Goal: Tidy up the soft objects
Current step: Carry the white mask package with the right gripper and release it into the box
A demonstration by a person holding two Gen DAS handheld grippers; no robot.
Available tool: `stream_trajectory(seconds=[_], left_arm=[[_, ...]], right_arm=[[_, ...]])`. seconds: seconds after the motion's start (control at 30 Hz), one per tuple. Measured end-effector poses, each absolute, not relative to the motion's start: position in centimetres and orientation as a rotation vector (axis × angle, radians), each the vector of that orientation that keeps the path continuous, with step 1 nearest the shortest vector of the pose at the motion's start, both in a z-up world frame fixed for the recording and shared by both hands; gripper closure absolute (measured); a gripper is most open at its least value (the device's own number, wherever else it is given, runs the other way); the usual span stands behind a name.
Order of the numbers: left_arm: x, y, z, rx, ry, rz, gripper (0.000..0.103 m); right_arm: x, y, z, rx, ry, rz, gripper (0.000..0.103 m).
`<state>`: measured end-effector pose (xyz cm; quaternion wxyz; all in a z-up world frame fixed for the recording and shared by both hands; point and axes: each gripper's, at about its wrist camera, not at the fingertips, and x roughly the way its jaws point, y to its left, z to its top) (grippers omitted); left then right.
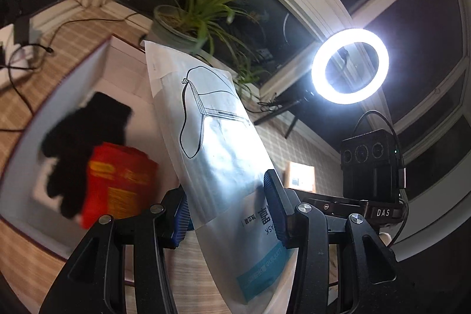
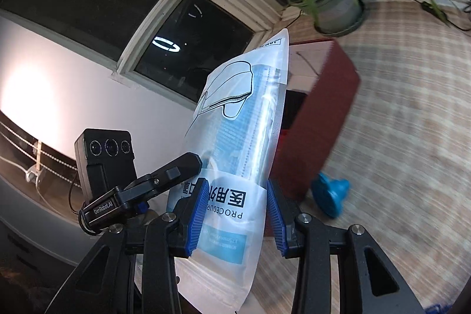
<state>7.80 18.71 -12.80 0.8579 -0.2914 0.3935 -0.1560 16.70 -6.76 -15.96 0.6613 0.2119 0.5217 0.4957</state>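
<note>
Left wrist view, left edge first: black glove [image 1: 85,149] lying in an open box [image 1: 38,119], smeared by motion, fingers hard to separate, lower part hidden behind a red packet [image 1: 117,181] whose yellow print is too blurred to read. Box cut off at the lower left. Next to the right, a translucent white mask pouch [image 1: 212,143] with a line drawing of a face mask and a pale blue stack dimly showing through, standing up from the left gripper [image 1: 226,214], blue ribbed pads pressed on both sides of its lower part, jaws about half closed around it. Bottom of the pouch cut off by the frame. Behind, a potted plant [image 1: 182,25]; further right, a glaring ring light [image 1: 350,65], washing out detail, and a black camera unit [image 1: 371,164], the right gripper's. Right wrist view, from the left: the other camera unit [image 2: 106,164], then the same sort of pouch [image 2: 244,137], printed side upside down, lettering partly covered by the pads, clamped in the right gripper [image 2: 235,214], jaws narrowed onto it. Behind it a dark red box [image 2: 321,108], inside mostly hidden. Far right, a blue object [image 2: 329,196], blurred, unidentifiable, on checked cloth [image 2: 397,137].
</note>
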Motion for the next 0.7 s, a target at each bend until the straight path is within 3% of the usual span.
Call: stream_trajectory(seconds=[0.7], left_arm=[[12.8, 27.8, -15.2, -0.476, 0.954, -0.263, 0.059]], right_arm=[[18.3, 2.1, -17.9, 0.459, 1.23, 1.004, 0.067]])
